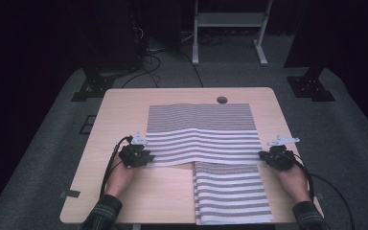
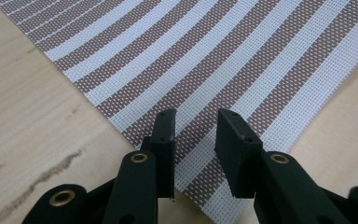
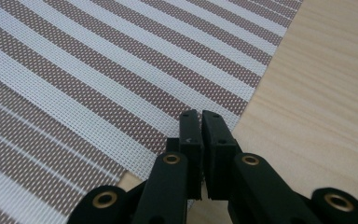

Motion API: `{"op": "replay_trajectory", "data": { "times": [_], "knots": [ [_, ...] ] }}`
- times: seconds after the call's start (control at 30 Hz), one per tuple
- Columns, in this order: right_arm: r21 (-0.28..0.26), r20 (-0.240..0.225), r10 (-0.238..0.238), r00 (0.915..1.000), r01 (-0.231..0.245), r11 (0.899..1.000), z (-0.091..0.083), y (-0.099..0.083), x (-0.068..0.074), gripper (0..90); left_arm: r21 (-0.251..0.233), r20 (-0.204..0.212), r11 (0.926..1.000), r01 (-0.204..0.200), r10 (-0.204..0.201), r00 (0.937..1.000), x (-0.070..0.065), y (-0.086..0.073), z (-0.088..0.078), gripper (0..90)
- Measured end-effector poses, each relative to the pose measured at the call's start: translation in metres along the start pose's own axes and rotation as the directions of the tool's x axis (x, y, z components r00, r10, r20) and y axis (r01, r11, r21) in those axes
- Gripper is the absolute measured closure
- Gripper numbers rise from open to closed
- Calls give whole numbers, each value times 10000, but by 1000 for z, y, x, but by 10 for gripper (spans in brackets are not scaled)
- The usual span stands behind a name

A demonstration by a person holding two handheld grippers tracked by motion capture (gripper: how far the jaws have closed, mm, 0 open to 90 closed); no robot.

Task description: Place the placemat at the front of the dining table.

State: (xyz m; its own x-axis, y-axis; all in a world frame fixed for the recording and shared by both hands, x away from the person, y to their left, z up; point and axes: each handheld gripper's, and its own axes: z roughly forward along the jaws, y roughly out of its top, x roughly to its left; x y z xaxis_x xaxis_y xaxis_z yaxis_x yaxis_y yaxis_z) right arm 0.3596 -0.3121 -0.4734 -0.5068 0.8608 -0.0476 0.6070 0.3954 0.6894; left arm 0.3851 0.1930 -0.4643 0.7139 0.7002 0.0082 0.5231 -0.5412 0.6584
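Note:
A brown-and-white striped mat [image 1: 203,120] lies across the middle of the wooden table [image 1: 124,110]; its near part shows wider stripes and bulges a little. My left gripper [image 1: 141,155] is at the mat's near left corner. In the left gripper view its jaws [image 2: 196,114] stand apart, and the mat [image 2: 191,56] shows flat through the gap. My right gripper [image 1: 268,155] is at the near right corner. Its jaws [image 3: 199,113] are shut over the corner of the mat [image 3: 98,70]; whether the corner is pinched I cannot tell.
A second striped mat [image 1: 230,191] lies at the near right, reaching the table's front edge. A cable hole [image 1: 222,100] sits near the far edge. Beyond the table are a white stand [image 1: 230,28] and floor cables. Bare wood [image 1: 163,191] lies between my forearms.

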Motion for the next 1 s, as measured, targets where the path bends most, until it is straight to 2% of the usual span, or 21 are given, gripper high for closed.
{"op": "replay_trajectory", "data": {
  "times": [0.13, 0.33, 0.47, 0.6, 0.77, 1.0],
  "knots": [
    [-139, -4, 116, 9999, -116, 9998, 4, 2, -3, 867, 89, -48, 10000, -17, 17, 10000, 6, 7, 5, 683],
    [74, 70, 141, 9999, -142, 9999, 11, 12, -7, 868, 112, -190, 9999, 74, -71, 9998, 18, 15, 12, 684],
    [210, -61, 322, 9995, -321, 9993, 17, 20, -14, 868, 145, -250, 9998, 140, -136, 9996, 26, 21, 16, 686],
    [98, -95, 535, 9985, -534, 9985, 23, 25, -19, 868, 60, -319, 9998, 199, -197, 9993, 33, 25, 21, 685],
    [-11, 304, 356, 9989, -356, 9994, 32, 33, -19, 869, 145, -519, 9997, 221, -213, 9984, 42, 30, 25, 674],
    [383, 650, 99, 9978, -124, 9992, 46, 52, -22, 866, 95, -735, 9998, 185, -177, 9971, 52, 36, 31, 663]
  ]
}}
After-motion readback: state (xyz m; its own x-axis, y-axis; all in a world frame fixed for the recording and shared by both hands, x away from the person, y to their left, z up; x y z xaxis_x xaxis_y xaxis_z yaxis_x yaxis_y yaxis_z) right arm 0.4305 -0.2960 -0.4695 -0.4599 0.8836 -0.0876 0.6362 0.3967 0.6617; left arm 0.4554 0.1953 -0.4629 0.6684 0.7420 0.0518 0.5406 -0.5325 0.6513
